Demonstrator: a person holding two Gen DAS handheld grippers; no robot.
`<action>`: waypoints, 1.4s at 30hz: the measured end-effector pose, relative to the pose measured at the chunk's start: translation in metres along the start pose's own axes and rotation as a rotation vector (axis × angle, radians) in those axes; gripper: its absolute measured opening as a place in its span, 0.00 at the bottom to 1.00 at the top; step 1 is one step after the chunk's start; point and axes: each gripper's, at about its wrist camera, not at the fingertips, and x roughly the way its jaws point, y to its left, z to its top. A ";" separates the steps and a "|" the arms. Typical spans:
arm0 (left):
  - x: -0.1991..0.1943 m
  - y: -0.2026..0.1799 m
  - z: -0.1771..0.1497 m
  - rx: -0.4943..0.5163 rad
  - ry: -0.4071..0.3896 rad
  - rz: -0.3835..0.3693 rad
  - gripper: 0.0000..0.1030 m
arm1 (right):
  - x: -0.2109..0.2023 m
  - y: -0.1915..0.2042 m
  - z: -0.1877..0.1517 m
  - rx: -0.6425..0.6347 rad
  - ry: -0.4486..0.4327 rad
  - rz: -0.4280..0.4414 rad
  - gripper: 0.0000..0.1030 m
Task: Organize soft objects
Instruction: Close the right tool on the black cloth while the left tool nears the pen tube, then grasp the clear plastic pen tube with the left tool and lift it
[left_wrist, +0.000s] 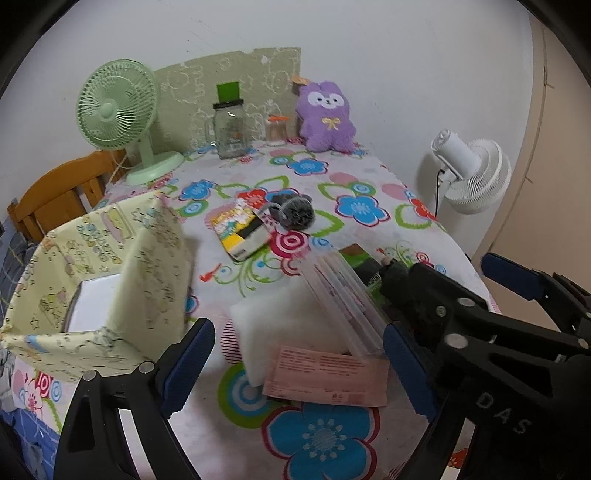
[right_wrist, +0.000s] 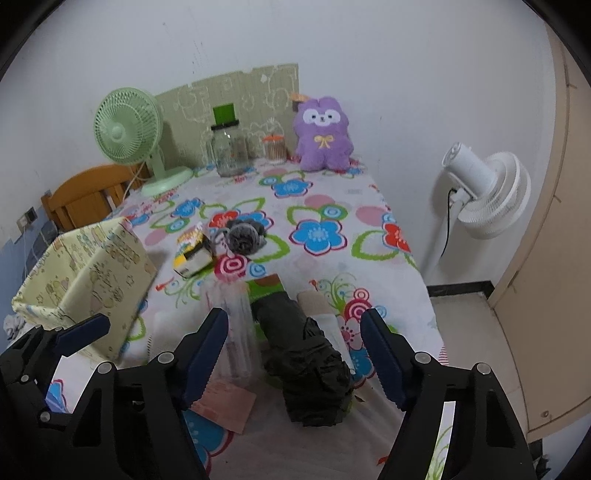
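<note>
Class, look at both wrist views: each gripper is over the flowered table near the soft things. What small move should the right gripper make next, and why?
Probably lower the right gripper a little further and close on the dark bundle. Its fingers stand open on either side of that bundle without pressing it, and the yellow fabric box waits open to the left.

Black left claw (left_wrist: 299, 363), ridged blue pads (left_wrist: 188, 365), silver screws, black right claw (right_wrist: 295, 356), possibly "DAS" lettering

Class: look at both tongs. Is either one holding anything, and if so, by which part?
Nothing is held. The left tongs stand open around the white sponge; the right tongs stand open around the black bundle, pads not touching.
</note>
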 end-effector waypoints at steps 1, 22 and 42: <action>0.002 -0.001 0.000 0.003 0.005 -0.002 0.91 | 0.004 -0.001 0.000 0.002 0.010 0.003 0.74; 0.033 -0.016 0.002 0.033 0.082 -0.004 0.89 | 0.048 -0.013 -0.008 0.059 0.144 0.078 0.37; 0.062 -0.028 0.020 0.038 0.126 -0.064 0.59 | 0.053 -0.018 0.009 0.057 0.127 0.059 0.35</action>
